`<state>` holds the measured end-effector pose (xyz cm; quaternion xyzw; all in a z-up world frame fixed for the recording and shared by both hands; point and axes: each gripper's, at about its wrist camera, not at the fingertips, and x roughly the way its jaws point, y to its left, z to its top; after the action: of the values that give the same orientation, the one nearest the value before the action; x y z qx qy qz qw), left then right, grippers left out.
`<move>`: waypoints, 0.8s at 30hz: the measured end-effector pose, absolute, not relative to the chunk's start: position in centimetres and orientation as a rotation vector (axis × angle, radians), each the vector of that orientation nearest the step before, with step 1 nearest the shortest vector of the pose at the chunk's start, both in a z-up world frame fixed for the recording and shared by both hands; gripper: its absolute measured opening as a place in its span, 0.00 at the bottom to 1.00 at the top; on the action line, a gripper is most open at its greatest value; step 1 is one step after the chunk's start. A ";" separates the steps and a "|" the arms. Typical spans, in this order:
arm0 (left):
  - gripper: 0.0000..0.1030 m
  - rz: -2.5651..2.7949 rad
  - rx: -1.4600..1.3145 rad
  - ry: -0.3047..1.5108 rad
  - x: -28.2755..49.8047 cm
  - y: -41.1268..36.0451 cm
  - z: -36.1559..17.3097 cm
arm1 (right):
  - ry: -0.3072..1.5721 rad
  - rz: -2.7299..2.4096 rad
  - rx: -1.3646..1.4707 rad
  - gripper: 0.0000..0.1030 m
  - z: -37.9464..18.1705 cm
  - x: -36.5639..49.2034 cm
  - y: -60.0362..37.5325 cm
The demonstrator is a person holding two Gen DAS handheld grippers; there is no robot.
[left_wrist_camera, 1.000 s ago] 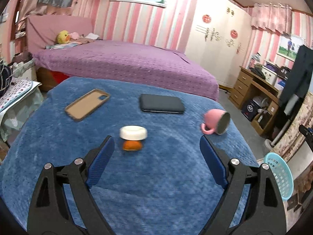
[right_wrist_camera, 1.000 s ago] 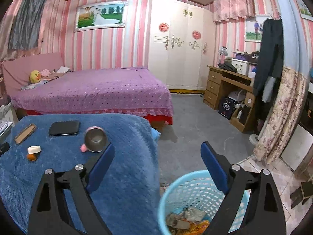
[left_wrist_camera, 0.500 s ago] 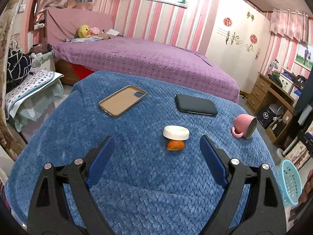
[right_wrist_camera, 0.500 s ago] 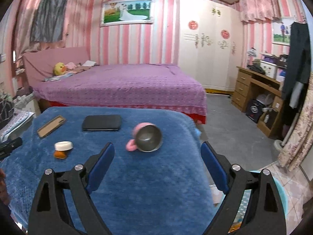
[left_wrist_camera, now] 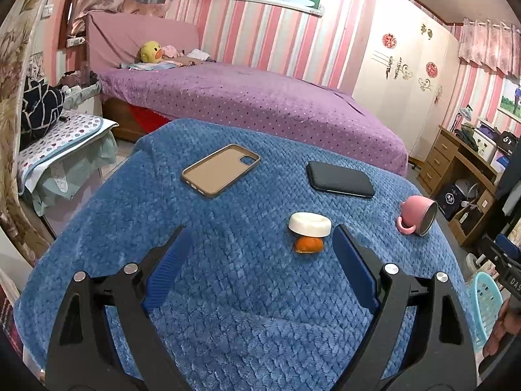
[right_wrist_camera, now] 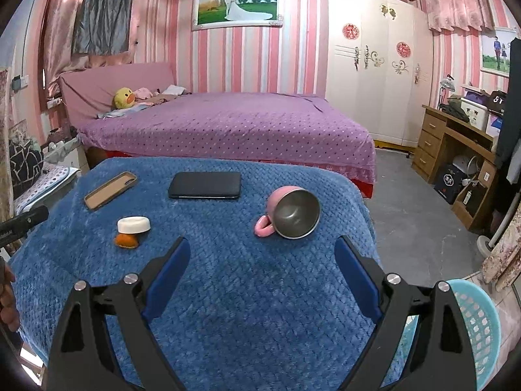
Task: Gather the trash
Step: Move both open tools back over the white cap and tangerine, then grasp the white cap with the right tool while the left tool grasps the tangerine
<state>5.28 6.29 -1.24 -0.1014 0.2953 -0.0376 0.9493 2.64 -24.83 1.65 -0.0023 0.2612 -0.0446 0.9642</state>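
An orange peel scrap (left_wrist_camera: 308,245) (right_wrist_camera: 126,240) lies on the blue blanket, touching a white round lid (left_wrist_camera: 309,224) (right_wrist_camera: 133,224) just behind it. My left gripper (left_wrist_camera: 260,254) hovers open above the blanket, the peel just inside its right finger. My right gripper (right_wrist_camera: 262,260) is open too, empty, a short way in front of a pink mug (right_wrist_camera: 290,211) (left_wrist_camera: 417,214) lying on its side. A light-blue trash basket (right_wrist_camera: 478,325) (left_wrist_camera: 485,303) stands on the floor at the table's right.
A brown phone case (left_wrist_camera: 220,169) (right_wrist_camera: 110,190) and a black phone (left_wrist_camera: 340,180) (right_wrist_camera: 205,185) lie at the far side of the blue-covered table (left_wrist_camera: 228,293). A purple bed (right_wrist_camera: 228,123) lies beyond, a wooden desk (right_wrist_camera: 456,150) at right. A hand (right_wrist_camera: 8,296) shows at the left edge.
Both grippers swung left. The right view went from the basket and floor to the table with the mug ahead. In the left view the peel shifted from centre to near the right finger.
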 end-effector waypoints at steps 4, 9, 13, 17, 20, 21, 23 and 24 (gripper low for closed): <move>0.84 -0.084 -0.200 0.607 5.3 6.2 -1.2 | 0.541 -0.041 0.017 0.86 0.9 3.3 -23.9; 0.84 -0.065 -0.197 0.613 5.3 6.5 -1.1 | 0.555 -0.008 0.010 0.86 0.2 3.9 -22.4; 0.84 -0.036 -0.195 0.619 5.4 7.6 -1.3 | 0.568 0.022 0.031 0.86 -0.5 4.5 -21.3; 0.84 -0.017 -0.201 0.641 5.9 8.8 -1.8 | 0.594 0.059 0.045 0.86 -1.5 5.6 -19.7; 0.84 0.003 -0.198 0.654 6.1 9.6 -2.2 | 0.621 0.100 0.042 0.86 -2.4 7.0 -17.6; 0.84 0.011 -0.196 0.658 6.2 9.8 -2.3 | 0.631 0.118 0.040 0.86 -2.8 7.5 -16.8; 0.84 0.031 -0.199 0.668 6.5 10.6 -2.7 | 0.649 0.148 0.037 0.86 -3.4 8.6 -15.1; 0.84 0.037 -0.205 0.673 6.6 10.9 -2.8 | 0.658 0.166 0.029 0.86 -3.7 9.3 -14.0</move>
<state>6.59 10.91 -2.83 -0.1005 0.3294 0.0181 0.9387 9.32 -14.02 -3.74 0.0145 0.3225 0.0814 0.9429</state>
